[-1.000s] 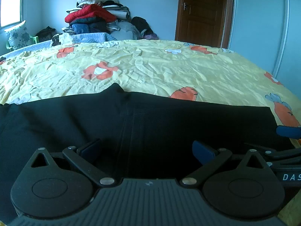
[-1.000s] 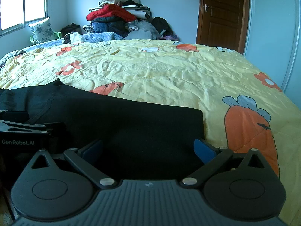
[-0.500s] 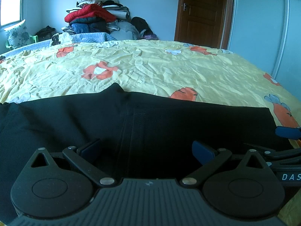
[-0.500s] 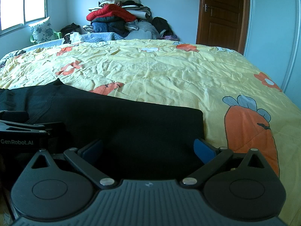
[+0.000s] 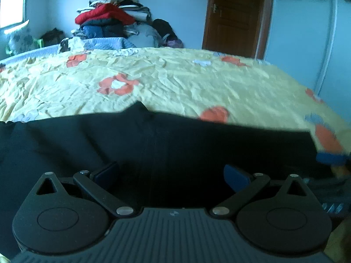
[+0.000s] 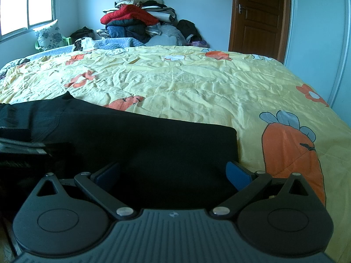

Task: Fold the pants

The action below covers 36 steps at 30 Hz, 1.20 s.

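Black fabric pants point(image 6: 136, 140) lie flat across the near edge of the bed, on a wrinkled yellow bedspread with orange flower and carrot prints point(image 6: 197, 87); their right end stops just short of the carrot. Left tool point(image 5: 172, 173) low over the pants' middle, blue pads spread wide, gripping nothing. Right tool point(image 6: 173, 172) low over the right end, equally wide apart, likewise empty; heaped clothes point(image 6: 136, 19) by the far wall.

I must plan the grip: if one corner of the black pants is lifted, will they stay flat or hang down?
The pants are likely floppy: they lie flat, following the bedspread. A lifted corner would probably droop. Their edge looks layered, so layers may slip apart.
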Motion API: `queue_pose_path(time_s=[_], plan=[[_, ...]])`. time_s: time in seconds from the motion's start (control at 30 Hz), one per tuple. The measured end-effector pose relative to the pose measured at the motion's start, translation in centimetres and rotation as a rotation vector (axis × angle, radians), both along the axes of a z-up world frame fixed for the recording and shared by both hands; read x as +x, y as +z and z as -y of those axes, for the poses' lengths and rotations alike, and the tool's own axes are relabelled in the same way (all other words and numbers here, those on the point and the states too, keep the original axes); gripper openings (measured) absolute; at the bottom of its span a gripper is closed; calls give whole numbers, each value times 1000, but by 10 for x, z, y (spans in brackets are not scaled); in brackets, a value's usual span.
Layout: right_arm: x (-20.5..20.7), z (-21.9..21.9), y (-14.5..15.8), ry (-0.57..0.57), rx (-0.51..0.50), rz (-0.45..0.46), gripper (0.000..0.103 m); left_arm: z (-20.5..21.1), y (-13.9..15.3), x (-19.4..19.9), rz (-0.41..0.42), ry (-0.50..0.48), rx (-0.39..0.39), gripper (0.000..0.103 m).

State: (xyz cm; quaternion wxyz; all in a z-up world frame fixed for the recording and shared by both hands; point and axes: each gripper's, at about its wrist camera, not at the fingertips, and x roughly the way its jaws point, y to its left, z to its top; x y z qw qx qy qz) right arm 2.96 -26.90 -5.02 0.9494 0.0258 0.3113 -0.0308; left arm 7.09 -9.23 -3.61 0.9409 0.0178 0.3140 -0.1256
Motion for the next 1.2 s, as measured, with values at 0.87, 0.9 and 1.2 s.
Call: queue_pose_path(time_s=[0.87,0.9,1.2], plan=[[-9,-42,52,28,19,30,103,-78,28,-27,41,63,114,100],[-12,-51,61,60,12,78,103,-93,31,-28,37,98,99,100],[35,-168,73,467,148,16,103,-216,27,-22,-155,356,138,99]])
